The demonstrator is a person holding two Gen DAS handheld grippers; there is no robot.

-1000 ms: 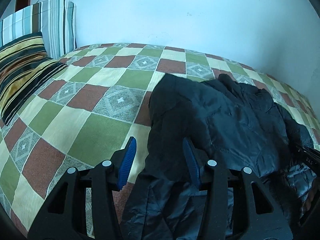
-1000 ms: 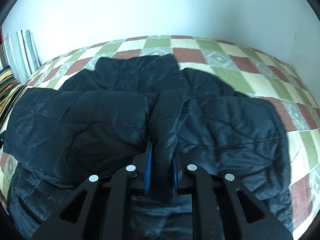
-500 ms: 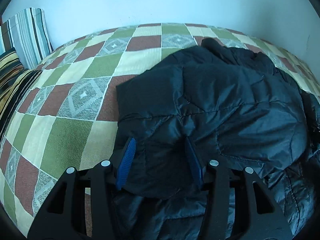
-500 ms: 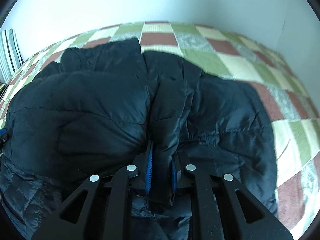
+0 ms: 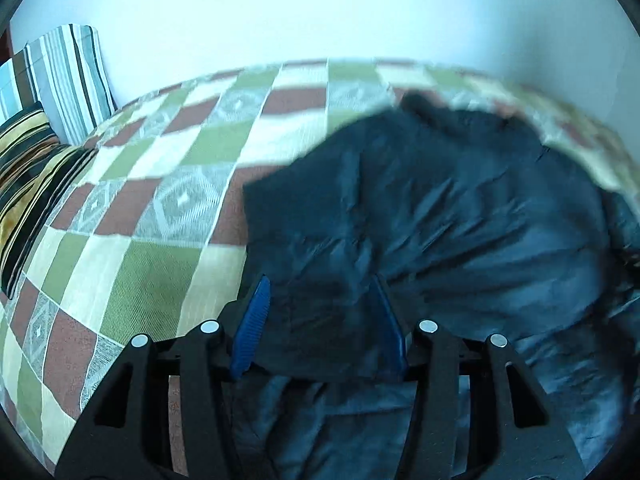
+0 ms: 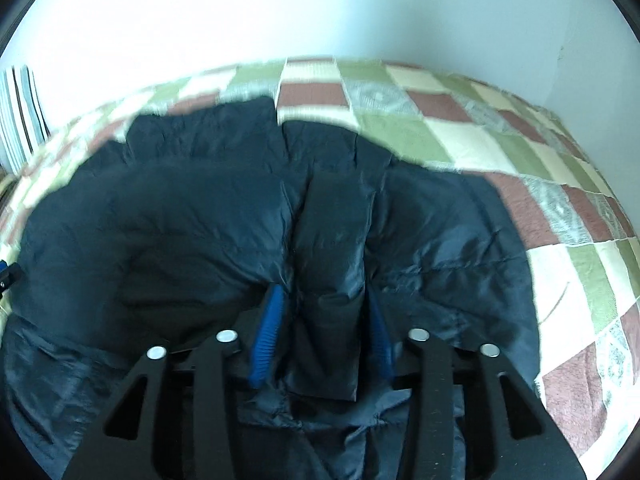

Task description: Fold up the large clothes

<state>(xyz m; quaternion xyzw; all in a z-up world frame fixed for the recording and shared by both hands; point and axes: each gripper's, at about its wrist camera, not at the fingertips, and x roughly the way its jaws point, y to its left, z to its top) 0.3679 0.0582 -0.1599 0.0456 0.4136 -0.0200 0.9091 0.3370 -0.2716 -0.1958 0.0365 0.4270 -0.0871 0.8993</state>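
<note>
A dark padded jacket lies folded over itself on a checked bedspread; it also fills the right wrist view. My left gripper is open, its blue pads on either side of the jacket's near left fold. My right gripper is open, its blue pads apart with a ridge of jacket fabric lying loose between them. The left gripper's tip shows at the left edge of the right wrist view.
Striped pillows lean at the bed's left end against a white wall. Bare bedspread lies left of the jacket and to its right. A wall corner stands at the far right.
My right gripper was shut on a jacket fold and has opened, letting it go. My left gripper moved right over the jacket's folded edge and stayed open.
</note>
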